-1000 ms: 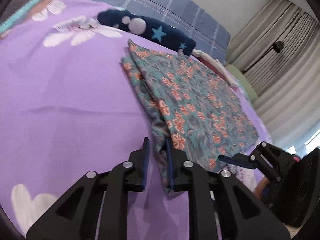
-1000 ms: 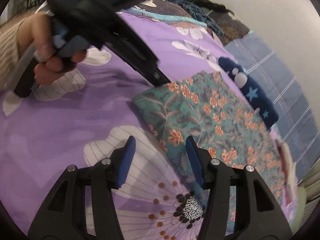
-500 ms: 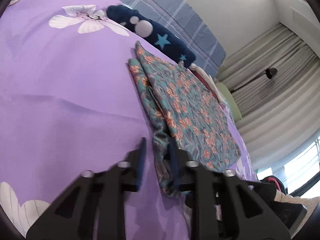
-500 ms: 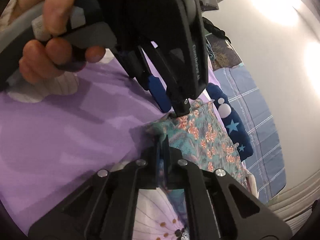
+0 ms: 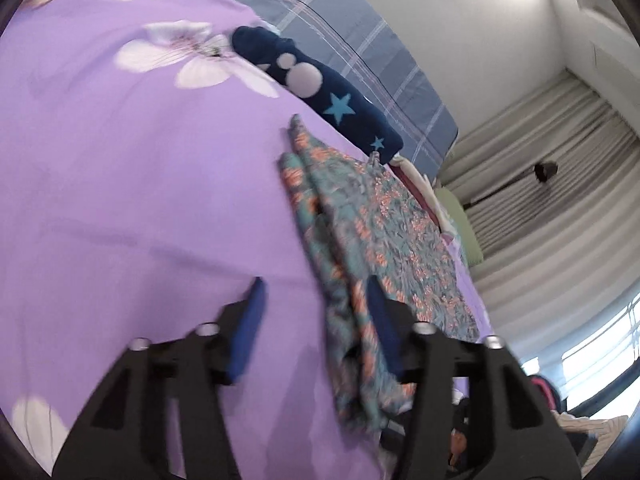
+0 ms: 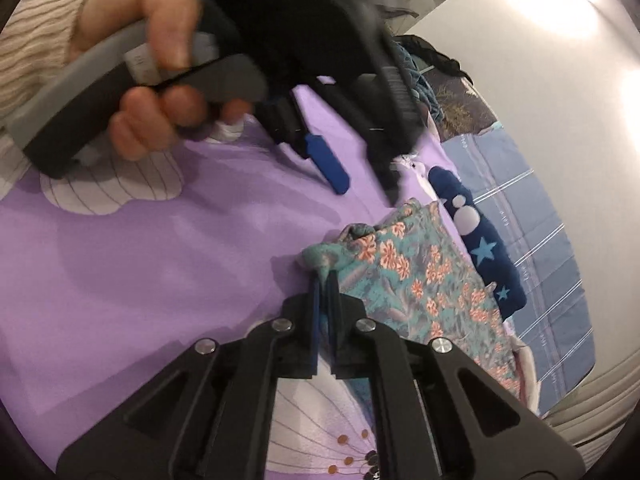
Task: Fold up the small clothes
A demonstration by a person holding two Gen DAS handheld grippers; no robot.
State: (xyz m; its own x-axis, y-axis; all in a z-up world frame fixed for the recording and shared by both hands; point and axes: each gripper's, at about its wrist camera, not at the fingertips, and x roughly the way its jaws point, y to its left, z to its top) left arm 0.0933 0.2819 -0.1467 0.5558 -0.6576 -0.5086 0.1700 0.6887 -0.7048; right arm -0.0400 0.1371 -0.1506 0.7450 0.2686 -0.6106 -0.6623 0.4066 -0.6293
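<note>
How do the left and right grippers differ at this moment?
The right gripper is shut on a bunched corner of the floral cloth; the left gripper, whose jaws have just been opening, stands open, gripping nothing. The cloth's edge lies between the left jaws, unpinched. Both have blue pads and work the cloth's near edge.

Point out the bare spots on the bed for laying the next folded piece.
Free: the purple floral bedsheet left of the folded teal floral cloth. Crowded: the far edge, where the navy star-print garment lies against the blue plaid pillow.
</note>
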